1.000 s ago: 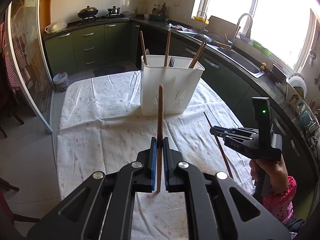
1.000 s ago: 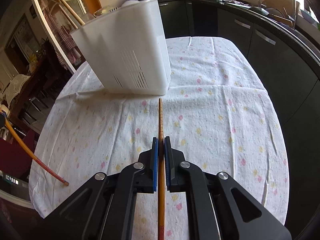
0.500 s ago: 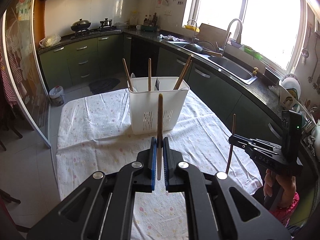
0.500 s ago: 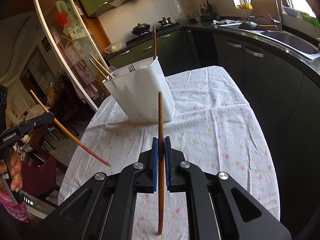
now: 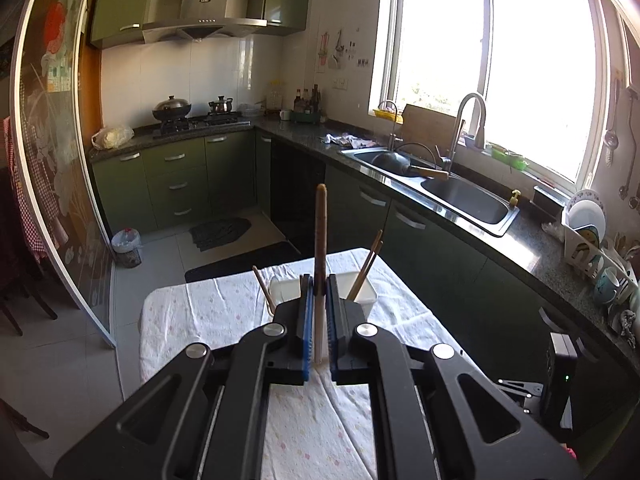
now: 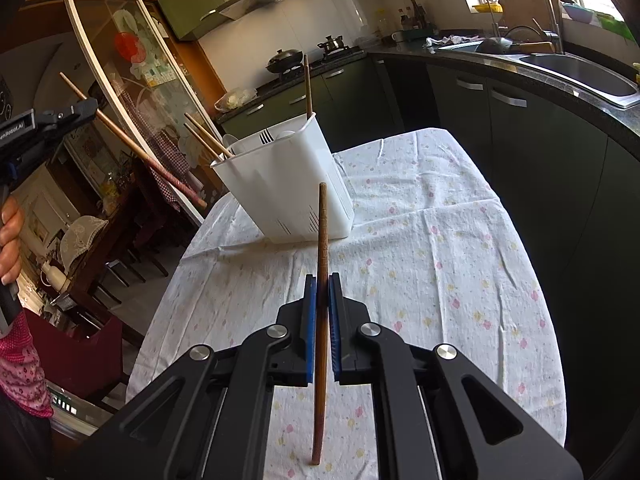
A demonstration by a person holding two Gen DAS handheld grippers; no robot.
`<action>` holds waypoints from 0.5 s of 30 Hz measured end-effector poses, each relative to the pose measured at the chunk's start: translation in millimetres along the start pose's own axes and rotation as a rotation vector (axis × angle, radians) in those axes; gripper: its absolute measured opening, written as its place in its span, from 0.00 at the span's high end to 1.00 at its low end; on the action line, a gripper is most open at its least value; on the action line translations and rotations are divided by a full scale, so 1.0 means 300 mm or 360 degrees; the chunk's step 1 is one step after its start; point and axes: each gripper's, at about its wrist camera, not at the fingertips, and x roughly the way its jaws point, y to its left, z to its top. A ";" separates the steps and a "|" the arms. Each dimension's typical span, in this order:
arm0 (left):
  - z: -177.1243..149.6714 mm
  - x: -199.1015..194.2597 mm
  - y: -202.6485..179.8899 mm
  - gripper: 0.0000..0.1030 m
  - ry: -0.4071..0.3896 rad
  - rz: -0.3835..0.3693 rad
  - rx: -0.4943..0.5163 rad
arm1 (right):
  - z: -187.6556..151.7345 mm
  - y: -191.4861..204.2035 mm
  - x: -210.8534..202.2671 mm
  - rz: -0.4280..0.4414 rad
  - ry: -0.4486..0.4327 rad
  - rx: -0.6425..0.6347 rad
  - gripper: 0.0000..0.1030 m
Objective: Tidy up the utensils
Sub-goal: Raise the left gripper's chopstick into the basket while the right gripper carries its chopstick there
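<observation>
Two chopsticks are in the air, one clamped in the left gripper (image 5: 319,322) and one pinched tight in the right gripper (image 6: 323,330), both above the cloth-covered table (image 6: 440,240). This looks like the carry step toward the white holder (image 6: 280,196), which already has several chopsticks and a fork in it. Next, each stick must be tipped upright over the holder's open top before letting go
</observation>
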 end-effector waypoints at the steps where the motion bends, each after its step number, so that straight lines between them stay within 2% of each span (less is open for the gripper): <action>1: 0.021 0.003 -0.001 0.94 -0.0009 0.0016 0.0007 | -0.001 -0.003 -0.001 0.0005 0.0001 0.0003 0.93; 6: 0.087 0.051 -0.002 0.94 -0.0045 0.0109 0.0013 | -0.005 -0.010 -0.005 0.0026 -0.0004 0.0010 0.93; 15: 0.115 0.155 0.020 0.94 -0.0089 0.0136 -0.0021 | -0.013 -0.018 -0.004 0.0032 0.0008 0.0005 0.93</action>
